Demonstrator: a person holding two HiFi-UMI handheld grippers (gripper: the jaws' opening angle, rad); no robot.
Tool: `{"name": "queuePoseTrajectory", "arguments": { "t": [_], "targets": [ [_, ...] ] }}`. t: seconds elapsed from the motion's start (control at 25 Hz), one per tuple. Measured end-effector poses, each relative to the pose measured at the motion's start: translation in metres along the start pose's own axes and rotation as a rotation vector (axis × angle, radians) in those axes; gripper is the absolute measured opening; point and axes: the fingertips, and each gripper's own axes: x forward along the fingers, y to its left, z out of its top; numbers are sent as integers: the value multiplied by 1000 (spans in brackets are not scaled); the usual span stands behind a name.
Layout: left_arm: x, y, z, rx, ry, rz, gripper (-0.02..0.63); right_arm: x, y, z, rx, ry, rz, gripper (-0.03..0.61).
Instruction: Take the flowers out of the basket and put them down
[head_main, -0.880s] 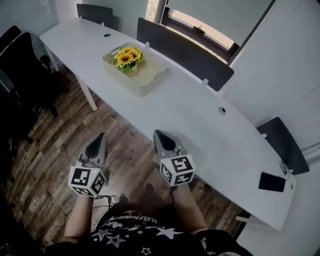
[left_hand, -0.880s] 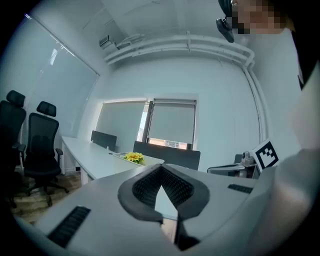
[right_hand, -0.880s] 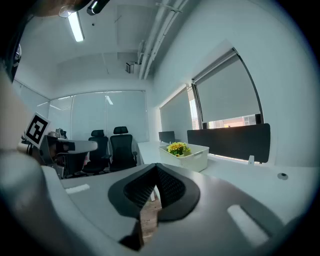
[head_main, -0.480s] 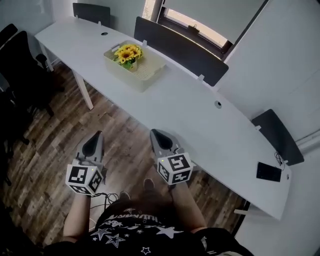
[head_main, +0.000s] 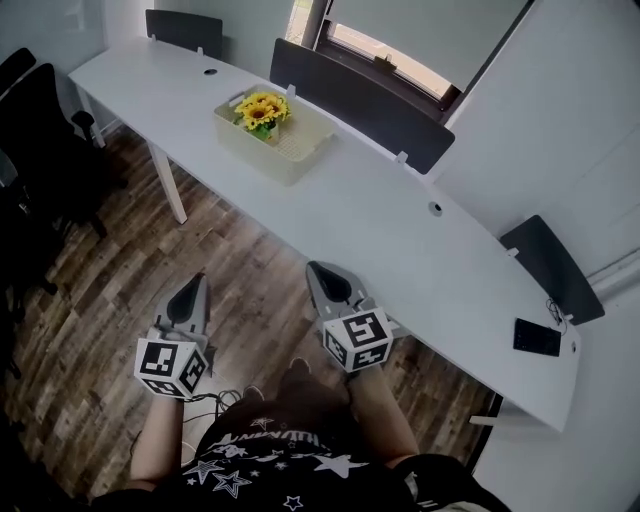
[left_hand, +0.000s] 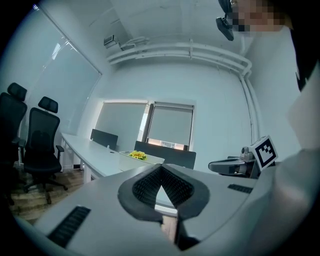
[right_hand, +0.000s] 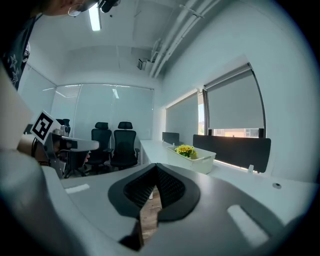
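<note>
2 tools closed, empty: left tool (head_main: 196, 280), right tool (head_main: 316, 268) | flowers (head_main: 262, 108) in basket (head_main: 275, 165), well ahead on table (head_main: 400, 240)

Your head camera is looking steeply down from well back, catching the long white table (head_main: 400, 240) diagonally. Both gripper cameras are looking roughly level, sharing the distant cream plastic basket (head_main: 287, 170) with it.

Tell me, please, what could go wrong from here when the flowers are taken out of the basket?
1. The left gripper and the right gripper are both shut and empty, well short of the basket. Reaching in like that would probably push the flowers over instead of gripping them.
2. The basket sits near the front edge of the table. A pull on the flowers might drag it toward that edge.
</note>
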Motion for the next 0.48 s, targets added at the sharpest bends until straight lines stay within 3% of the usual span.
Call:
{"name": "queuePoseTrajectory", "arguments": {
  "t": [0.2, 0.48],
  "targets": [
    [0, 9, 9, 5, -17, 10, 9, 3, -10, -2, 50, 2, -60, 3],
    [14, 25, 3, 12, 7, 42, 9, 34, -25, -12, 91, -1, -52, 3]
  ]
}}
